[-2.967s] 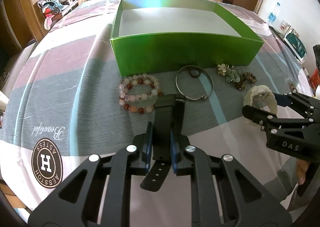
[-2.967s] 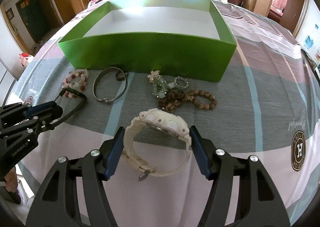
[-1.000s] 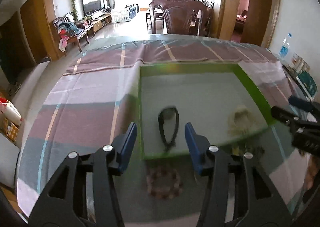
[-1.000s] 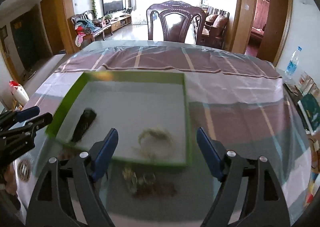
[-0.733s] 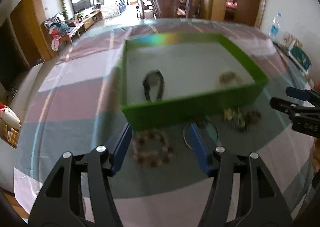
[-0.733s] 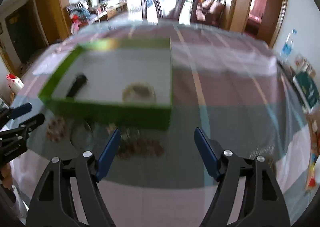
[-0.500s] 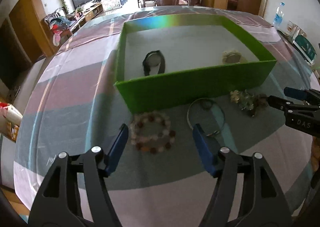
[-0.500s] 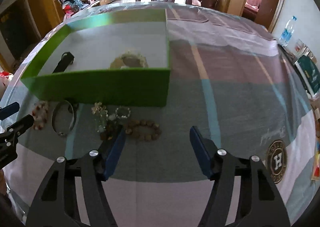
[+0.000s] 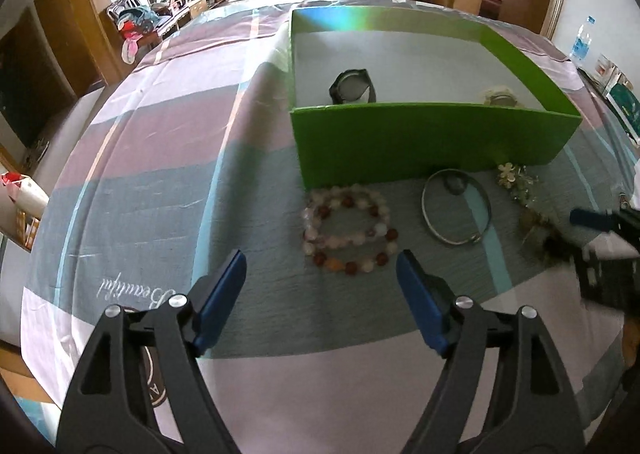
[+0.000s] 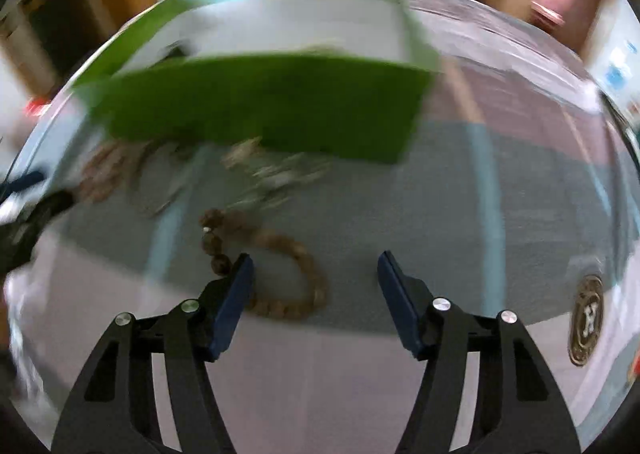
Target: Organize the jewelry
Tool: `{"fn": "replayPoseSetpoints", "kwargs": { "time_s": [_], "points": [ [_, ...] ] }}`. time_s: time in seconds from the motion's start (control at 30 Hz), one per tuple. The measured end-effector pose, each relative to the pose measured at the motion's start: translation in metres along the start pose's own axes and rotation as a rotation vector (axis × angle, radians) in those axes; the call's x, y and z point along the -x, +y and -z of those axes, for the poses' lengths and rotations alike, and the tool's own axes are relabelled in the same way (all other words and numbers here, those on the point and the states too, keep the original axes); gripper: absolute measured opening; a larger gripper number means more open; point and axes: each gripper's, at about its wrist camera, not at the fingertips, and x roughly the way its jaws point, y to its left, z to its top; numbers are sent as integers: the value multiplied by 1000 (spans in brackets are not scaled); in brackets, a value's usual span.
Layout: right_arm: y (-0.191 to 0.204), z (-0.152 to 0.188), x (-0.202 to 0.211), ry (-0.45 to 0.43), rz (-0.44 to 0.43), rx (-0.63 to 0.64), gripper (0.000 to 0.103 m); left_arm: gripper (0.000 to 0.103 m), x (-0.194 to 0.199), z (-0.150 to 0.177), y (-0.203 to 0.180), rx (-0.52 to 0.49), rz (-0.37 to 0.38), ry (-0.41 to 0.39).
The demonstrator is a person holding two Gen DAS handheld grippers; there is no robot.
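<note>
Black watch [image 9: 352, 86] and white watch [image 9: 500, 96] lie inside green box [image 9: 432, 134]. Pink-and-red bead bracelet [image 9: 347, 232], silver bangle [image 9: 456, 212] on the table [image 9: 160, 182] just before the box. Left claw [image 9: 320, 302] wide open, empty. Right claw [image 10: 314, 300] wide open, empty, over brown bead bracelet [image 10: 288, 274]; view blurred.

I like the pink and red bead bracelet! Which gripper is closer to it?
Left. The left gripper hangs open just in front of the pink and red bead bracelet; the right gripper is over the brown wooden bead bracelet, farther right.
</note>
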Motion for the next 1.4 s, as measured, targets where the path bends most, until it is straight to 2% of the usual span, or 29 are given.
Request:
{"fn": "replayPoseSetpoints", "kwargs": {
  "time_s": [0.13, 0.33, 0.5, 0.53, 0.67, 0.7, 0.77, 0.8, 0.83, 1.0, 1.13, 1.23, 1.4],
  "points": [
    [3, -2, 9, -33, 21, -10, 64, 77, -3, -1, 5, 19, -3, 2],
    [1, -3, 4, -19, 23, -49, 65, 77, -10, -6, 5, 33, -1, 5],
    [-4, -1, 1, -14, 13, -67, 65, 77, -20, -15, 3, 40, 33, 8],
    [-5, -2, 0, -15, 13, -70, 65, 74, -24, -17, 4, 44, 28, 14],
    [-8, -2, -2, -16, 16, -80, 64, 40, -30, -21, 5, 54, 55, 32],
    [-9, -2, -3, -14, 17, -82, 64, 37, -30, -20, 5, 50, 56, 35],
    [-10, -1, -5, -7, 18, -90, 64, 23, -32, -18, 4, 41, 46, 49],
    [-10, -1, -5, -12, 21, -90, 65, 23, -33, -16, 4, 40, 49, 55],
    [-10, -1, -6, -13, 22, -89, 65, 17, -32, -15, 4, 39, 52, 52],
    [-10, 0, -6, -15, 20, -93, 65, 9, -21, -12, 5, 36, 73, 36],
    [-11, 1, -6, -16, 22, -94, 65, 8, 3, -9, 0, 26, 101, -11],
    [-11, 2, -5, -18, 24, -96, 65, 8, 24, -4, -4, 0, 149, -46],
    [-11, 2, -5, -17, 23, -96, 65, 8, 38, 11, -10, -28, 206, -37]
  ]
}}
